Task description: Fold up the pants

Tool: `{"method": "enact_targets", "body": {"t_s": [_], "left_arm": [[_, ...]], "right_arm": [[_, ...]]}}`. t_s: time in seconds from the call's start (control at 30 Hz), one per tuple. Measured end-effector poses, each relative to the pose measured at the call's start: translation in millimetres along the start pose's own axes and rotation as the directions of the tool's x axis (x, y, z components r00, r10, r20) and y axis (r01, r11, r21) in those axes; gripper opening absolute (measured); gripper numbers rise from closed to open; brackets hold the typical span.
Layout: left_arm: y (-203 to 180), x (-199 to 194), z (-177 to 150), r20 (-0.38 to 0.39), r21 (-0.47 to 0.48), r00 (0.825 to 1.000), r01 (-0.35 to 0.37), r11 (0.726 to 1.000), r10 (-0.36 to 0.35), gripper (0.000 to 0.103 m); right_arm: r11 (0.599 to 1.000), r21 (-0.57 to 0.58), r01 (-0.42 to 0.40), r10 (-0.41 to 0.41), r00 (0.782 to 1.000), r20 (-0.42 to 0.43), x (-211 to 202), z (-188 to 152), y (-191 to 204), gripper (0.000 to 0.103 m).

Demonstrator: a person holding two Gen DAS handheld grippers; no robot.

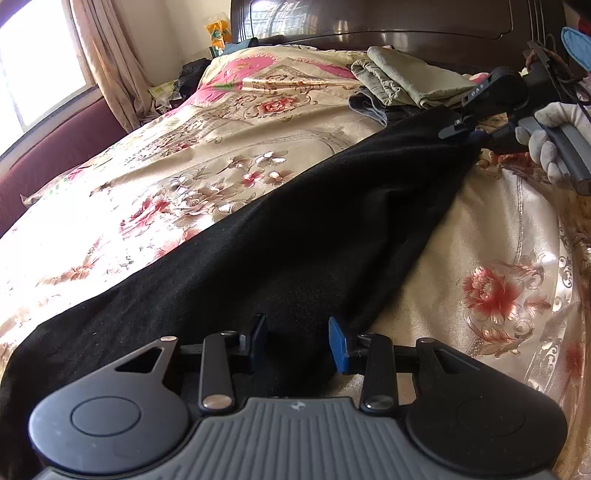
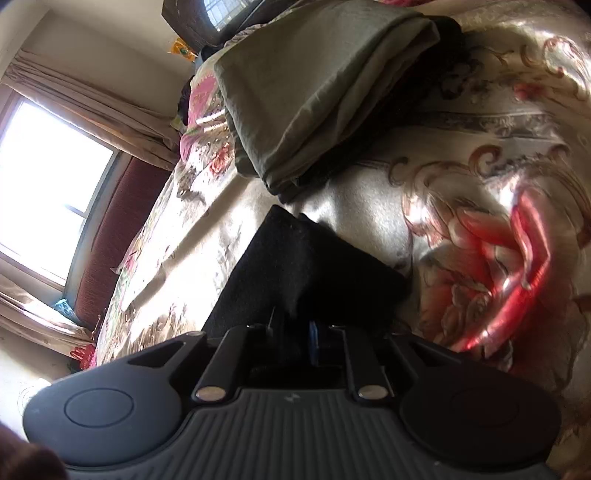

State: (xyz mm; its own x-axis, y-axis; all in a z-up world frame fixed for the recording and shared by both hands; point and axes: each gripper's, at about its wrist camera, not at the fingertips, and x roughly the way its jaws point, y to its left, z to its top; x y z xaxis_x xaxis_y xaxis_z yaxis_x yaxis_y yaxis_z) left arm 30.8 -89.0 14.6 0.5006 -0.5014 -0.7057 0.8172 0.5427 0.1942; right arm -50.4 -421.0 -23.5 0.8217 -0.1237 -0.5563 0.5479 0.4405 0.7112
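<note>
The bed cover [image 1: 424, 258] with its flower pattern is under everything, and the black pants [image 1: 266, 258] lie on it as one long dark band. From my left gripper [image 1: 297, 339] the band starts directly under and between the fingers and runs away forward and to the right, getting narrower, until it ends at my right gripper [image 1: 461, 127]. So the long axis of the pants goes from one tool to the other, and each hand has one end: the wide end is at my left, the narrow end is at my right. I think the coming fold depends on this line, because one end must travel along it to meet the other end. Beyond the right gripper, a little further away from me, there is a pile of folded olive clothes [image 2: 314, 92] near the dark headboard [image 1: 388, 18], separate from the black pants. My left gripper points down at a slant. Its blue pads [image 1: 338, 345] stand apart with cloth between and below them, but I cannot tell if they really press it. My right gripper [image 2: 291, 332] is also tilted down and rolled to the side, held in a gloved hand [image 1: 546, 147]. Its jaws are only a little apart and the narrow end of the pants [image 2: 306, 266] comes out forward from between them; the picture is too dark and blurred there to say if they still pinch it.
</note>
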Motion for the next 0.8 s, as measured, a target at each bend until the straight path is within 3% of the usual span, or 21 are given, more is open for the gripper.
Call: {"method": "enact_targets", "body": {"t_s": [0.07,0.1,0.17,0.27,0.37,0.5,0.63,0.73,0.8], "left_arm": [[-2.0,5.1,-0.3,-0.01,0.007,1.0,0.001,1.0,-0.001,0.051],[-3.0,7.1,-0.5,-0.015,0.009,1.0,0.0,1.0,0.0,0.051],[-4.4,7.8,-1.3,-0.019,0.009,1.0,-0.003,1.0,0.003,0.051],[-1.3,-1.9,0.2,0.007,-0.01,1.0,0.001,1.0,-0.001,0.051],[3.6,-9.3,0.2,0.033,-0.034,0.999,0.002,0.999,-0.001,0.051],[-0.2,-2.7,-7.4,0.012,-0.036,1.0,-0.003,0.999,0.004,0.051],[-10.4,-7.2,-10.9,0.029,0.023,0.999,-0.028,0.999,0.027,0.051],[-11.7,-6.4,-12.2,0.029,0.059,0.998,-0.052,0.997,0.05,0.051],[-8.8,-3.0,-15.1,0.018,0.059,0.998,-0.063,0.996,0.062,0.052]], "right_arm": [[1.0,0.03,-0.008,0.008,1.0,-0.018,7.1,2.8,0.0,0.017],[0.999,0.039,-0.015,0.016,1.0,-0.026,9.7,4.3,3.4,0.006],[0.999,0.016,-0.044,0.044,0.999,-0.01,2.2,6.1,14.2,0.006],[0.984,0.013,-0.178,0.177,0.983,0.048,-26.0,14.7,28.4,0.005],[0.977,-0.01,-0.212,0.212,0.973,0.09,-42.9,22.1,35.5,0.005],[1.0,0.005,-0.018,0.018,1.0,0.002,-16.4,18.3,16.3,0.005],[0.998,0.003,0.057,-0.057,0.997,-0.042,-2.1,14.3,7.1,0.006],[0.986,-0.092,0.138,-0.144,0.988,-0.064,-0.8,10.7,15.8,0.011],[0.965,-0.177,0.192,-0.201,0.979,-0.033,-9.8,7.7,26.2,0.016]]}}
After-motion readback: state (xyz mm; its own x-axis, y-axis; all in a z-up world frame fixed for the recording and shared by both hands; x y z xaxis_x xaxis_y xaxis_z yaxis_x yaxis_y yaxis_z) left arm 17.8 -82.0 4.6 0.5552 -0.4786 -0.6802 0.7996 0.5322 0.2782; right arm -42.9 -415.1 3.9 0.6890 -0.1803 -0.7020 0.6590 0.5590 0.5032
